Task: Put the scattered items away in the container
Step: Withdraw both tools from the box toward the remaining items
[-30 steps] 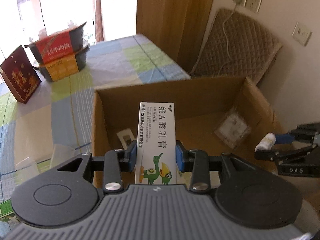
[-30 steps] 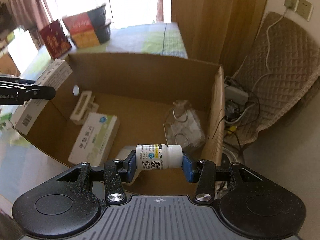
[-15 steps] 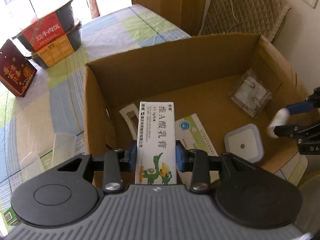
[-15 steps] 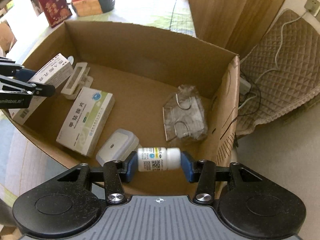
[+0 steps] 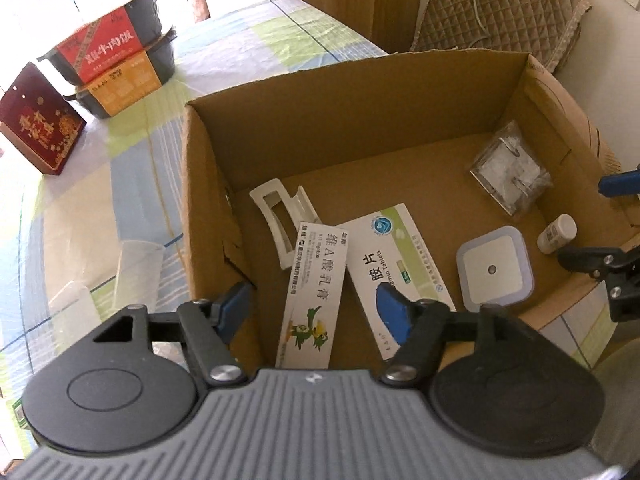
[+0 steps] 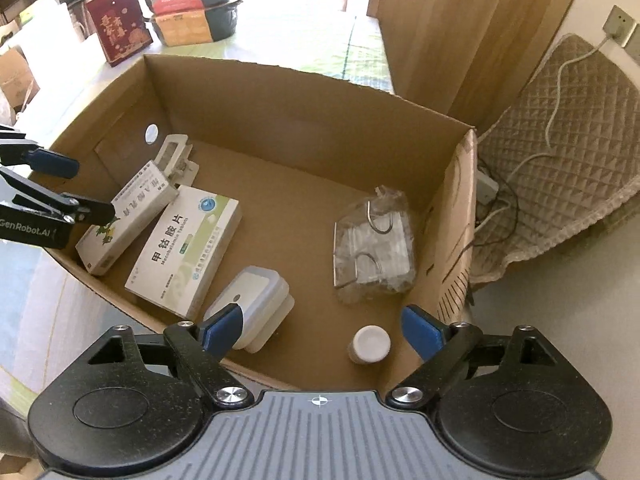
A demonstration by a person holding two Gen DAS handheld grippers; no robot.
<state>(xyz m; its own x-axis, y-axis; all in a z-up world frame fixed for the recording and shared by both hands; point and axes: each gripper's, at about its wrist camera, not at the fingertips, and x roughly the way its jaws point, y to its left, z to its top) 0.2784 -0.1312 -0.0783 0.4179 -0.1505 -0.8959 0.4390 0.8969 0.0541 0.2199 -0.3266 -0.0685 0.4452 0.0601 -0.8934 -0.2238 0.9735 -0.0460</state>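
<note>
An open cardboard box (image 5: 320, 120) (image 6: 300, 120) stands on the checked tablecloth. The white ointment box (image 5: 316, 288) (image 6: 128, 216) lies on its floor beneath my left gripper (image 5: 316, 312), which is open with nothing in it. The small white pill bottle (image 6: 370, 344) (image 5: 556, 234) stands upright in the near right corner, under my open right gripper (image 6: 322, 328). Also inside are a green-white tablet box (image 6: 188, 248), a square white container (image 6: 252, 304), a clear bag of masks (image 6: 372, 248) and a white hair clip (image 5: 280, 220).
Two stacked food tubs (image 5: 116, 64) and a dark red box (image 5: 40, 120) stand on the table beyond the box. A clear plastic cup (image 5: 136, 272) lies left of it. A quilted pad (image 6: 560, 140) and cables lean at the wall on the right.
Both grippers opened over the box. The ointment box dropped from the left one onto the floor of the box, and the pill bottle dropped from the right one into the corner.
</note>
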